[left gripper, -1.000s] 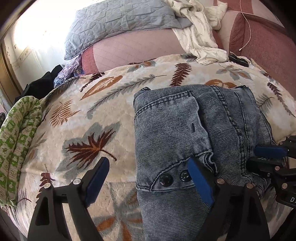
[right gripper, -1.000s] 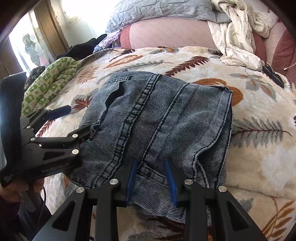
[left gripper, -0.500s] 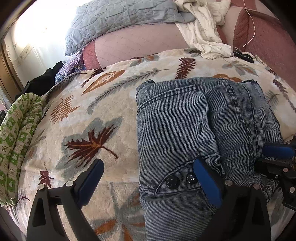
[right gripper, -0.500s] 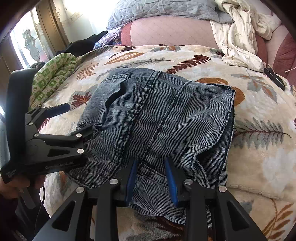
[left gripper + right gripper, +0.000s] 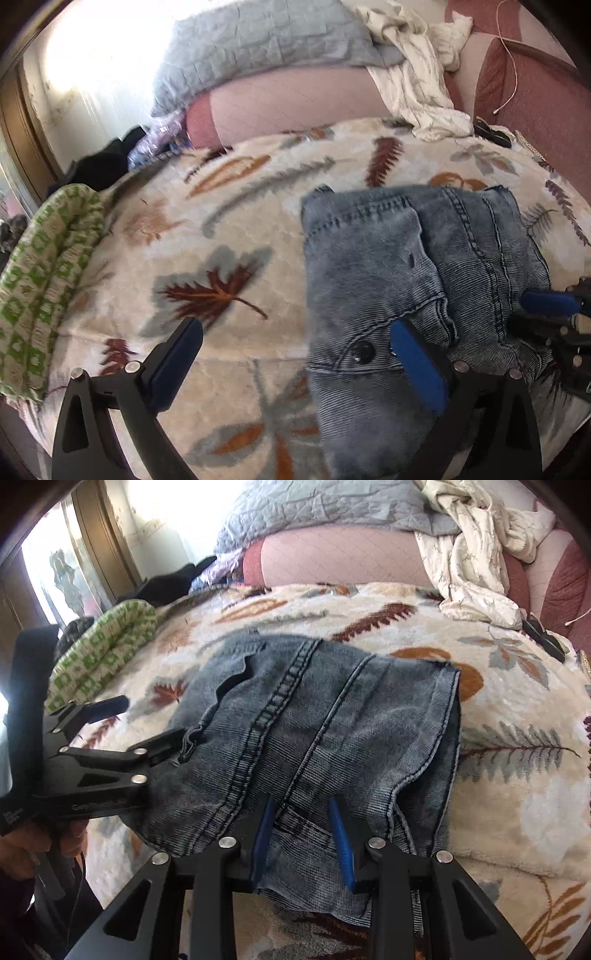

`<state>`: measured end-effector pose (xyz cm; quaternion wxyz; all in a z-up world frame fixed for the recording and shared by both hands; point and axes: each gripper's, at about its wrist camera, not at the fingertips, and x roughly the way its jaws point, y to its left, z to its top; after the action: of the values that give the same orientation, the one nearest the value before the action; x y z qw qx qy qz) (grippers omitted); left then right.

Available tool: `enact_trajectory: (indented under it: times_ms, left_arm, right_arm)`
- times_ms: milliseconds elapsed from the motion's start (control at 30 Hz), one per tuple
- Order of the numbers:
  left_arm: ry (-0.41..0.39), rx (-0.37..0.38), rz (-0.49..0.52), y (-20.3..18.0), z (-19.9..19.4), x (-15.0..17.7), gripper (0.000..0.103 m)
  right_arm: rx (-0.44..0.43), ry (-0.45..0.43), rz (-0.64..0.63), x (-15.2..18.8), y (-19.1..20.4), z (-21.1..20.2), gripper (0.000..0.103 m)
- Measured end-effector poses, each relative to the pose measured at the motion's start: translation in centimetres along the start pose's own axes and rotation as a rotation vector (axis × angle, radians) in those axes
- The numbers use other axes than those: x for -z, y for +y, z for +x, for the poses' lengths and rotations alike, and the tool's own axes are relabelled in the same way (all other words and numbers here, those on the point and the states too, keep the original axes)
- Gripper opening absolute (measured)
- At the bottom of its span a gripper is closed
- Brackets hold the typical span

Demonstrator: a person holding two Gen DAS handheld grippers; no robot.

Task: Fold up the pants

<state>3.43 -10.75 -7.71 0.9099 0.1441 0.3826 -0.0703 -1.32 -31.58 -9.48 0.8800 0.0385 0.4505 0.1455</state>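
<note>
Two tongs hover at the near edge of the folded pants [image 5: 314,738] on the bed [image 5: 517,775]. Left tongs [image 5: 295,354], jaws just opened wide, straddle the waistband corner, gripping nothing. Right tongs [image 5: 301,834] stand narrow astride a denim ridge, pointing down; whether they pinch it I cannot tell
</note>
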Motion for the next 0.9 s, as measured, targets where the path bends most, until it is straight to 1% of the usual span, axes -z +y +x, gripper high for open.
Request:
enact_trajectory:
  times_ms: [133, 167, 267, 367, 467, 533, 667, 833, 867, 900]
  left_arm:
    - [-0.092, -0.029, 0.022, 0.5, -3.3, -0.2, 0.101]
    - [-0.103, -0.030, 0.028, 0.6, -3.8, -0.3, 0.101]
    - [-0.131, -0.024, 0.042, 0.6, -5.3, -0.4, 0.101]
    - [-0.139, -0.017, 0.042, 0.7, -6.2, -0.6, 0.101]
    - [-0.147, -0.019, 0.043, 0.8, -6.7, -0.7, 0.101]
    - [-0.152, -0.018, 0.038, 0.9, -6.9, -0.8, 0.101]
    - [-0.150, -0.020, 0.028, 1.0, -6.9, -0.9, 0.101]
    - [-0.128, -0.012, 0.021, 1.4, -5.9, -0.6, 0.101]
    - [-0.117, -0.008, 0.017, 1.5, -5.5, -0.5, 0.101]
    - [-0.100, -0.001, 0.008, 1.7, -5.0, -0.4, 0.101]
  right_arm:
    - [0.010, -0.076, -0.014, -0.2, 0.3, -1.5, 0.035]
    - [0.008, -0.102, -0.014, -0.3, 0.4, -2.0, 0.035]
    - [0.021, -0.146, -0.002, -0.7, 0.3, -2.7, 0.035]
    - [0.037, -0.172, 0.028, -1.1, -0.3, -3.2, 0.035]
    - [0.067, -0.172, 0.061, -1.5, -1.4, -3.2, 0.036]
    - [0.095, -0.175, 0.089, -1.6, -2.4, -3.4, 0.049]
    - [0.133, -0.191, 0.125, -1.8, -4.0, -4.0, 0.050]
    - [0.162, -0.177, 0.202, -1.8, -6.2, -4.2, 0.051]
    - [0.173, -0.171, 0.214, -1.8, -6.6, -4.2, 0.052]
    - [0.182, -0.165, 0.226, -1.8, -6.9, -4.1, 0.057]
